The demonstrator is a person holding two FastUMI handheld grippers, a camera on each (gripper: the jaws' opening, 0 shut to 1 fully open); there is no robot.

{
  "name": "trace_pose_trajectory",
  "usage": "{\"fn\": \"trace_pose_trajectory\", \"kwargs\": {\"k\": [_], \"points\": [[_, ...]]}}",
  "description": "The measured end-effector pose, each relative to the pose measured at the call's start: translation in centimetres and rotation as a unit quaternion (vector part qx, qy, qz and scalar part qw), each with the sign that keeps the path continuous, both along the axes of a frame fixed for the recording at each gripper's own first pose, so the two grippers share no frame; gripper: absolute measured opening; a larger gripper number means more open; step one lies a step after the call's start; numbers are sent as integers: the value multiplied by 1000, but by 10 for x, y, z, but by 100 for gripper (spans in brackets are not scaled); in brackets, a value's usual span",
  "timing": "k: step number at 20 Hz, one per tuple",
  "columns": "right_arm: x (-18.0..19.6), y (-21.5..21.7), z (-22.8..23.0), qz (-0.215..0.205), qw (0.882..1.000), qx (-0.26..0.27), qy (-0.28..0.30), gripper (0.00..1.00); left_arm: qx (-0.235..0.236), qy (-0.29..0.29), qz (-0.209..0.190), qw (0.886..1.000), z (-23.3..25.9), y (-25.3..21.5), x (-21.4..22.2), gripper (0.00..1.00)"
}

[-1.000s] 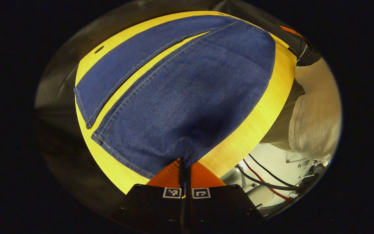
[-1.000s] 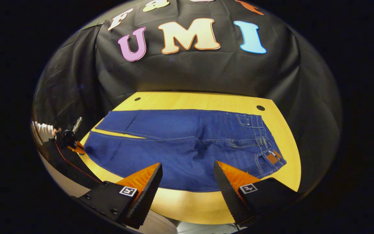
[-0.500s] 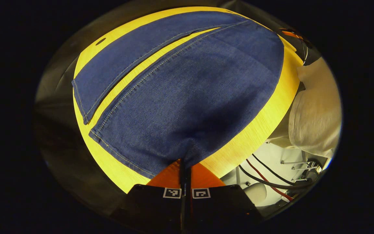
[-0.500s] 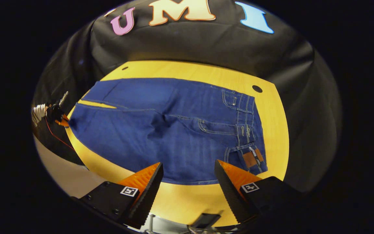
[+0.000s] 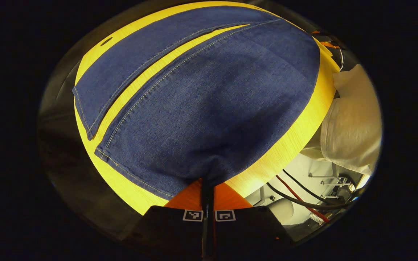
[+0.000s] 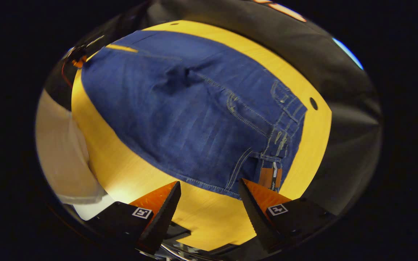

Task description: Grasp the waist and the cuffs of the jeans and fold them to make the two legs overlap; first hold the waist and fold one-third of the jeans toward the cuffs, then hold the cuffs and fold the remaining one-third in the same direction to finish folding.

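Blue jeans (image 5: pixel 201 90) lie spread flat on the yellow table (image 5: pixel 285 152), their two legs side by side with a thin gap between them. My left gripper (image 5: pixel 207 186) is shut on the cuff of the nearer leg at its corner by the table edge. In the right gripper view the jeans (image 6: pixel 180 108) run from the waist with a brown patch (image 6: pixel 270 177) at the lower right to the cuffs at the upper left. My right gripper (image 6: pixel 209 197) stands open just off the waist's near corner, nothing between its fingers. The left gripper (image 6: pixel 76 59) appears small at the far cuff.
A person's light sleeve (image 5: pixel 350 127) is beside the table in the left gripper view. Cables (image 5: pixel 303 197) and a white frame sit below the table edge. A round hole (image 6: pixel 313 103) pierces the table (image 6: pixel 314 145) beyond the waistband. The black cloth wall rises behind.
The right gripper has swung down and toward the waist end, so the waistband now sits close to its open fingers. The left gripper keeps its hold on the cuff, barely shifting.
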State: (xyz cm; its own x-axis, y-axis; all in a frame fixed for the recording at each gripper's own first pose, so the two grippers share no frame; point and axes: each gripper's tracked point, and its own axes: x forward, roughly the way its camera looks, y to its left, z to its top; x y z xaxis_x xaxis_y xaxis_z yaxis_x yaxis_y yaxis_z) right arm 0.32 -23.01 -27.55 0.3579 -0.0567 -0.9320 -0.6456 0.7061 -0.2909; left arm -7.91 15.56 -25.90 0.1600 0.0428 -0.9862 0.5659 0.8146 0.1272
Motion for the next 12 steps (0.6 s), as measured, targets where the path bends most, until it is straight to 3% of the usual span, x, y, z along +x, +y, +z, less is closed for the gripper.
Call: {"fn": "trace_pose_trajectory", "kwargs": {"k": [5, 11, 12], "points": [[5, -1, -19, 37, 999, -25, 29, 99, 4, 7, -1, 1000, -1, -1, 0, 0], [7, 1, -34, 44, 996, -27, 68, 99, 17, -1, -1, 1000, -2, -2, -1, 0], [6, 0, -36, 42, 996, -27, 74, 94, 18, -1, -1, 1000, -2, -1, 0, 0]]}}
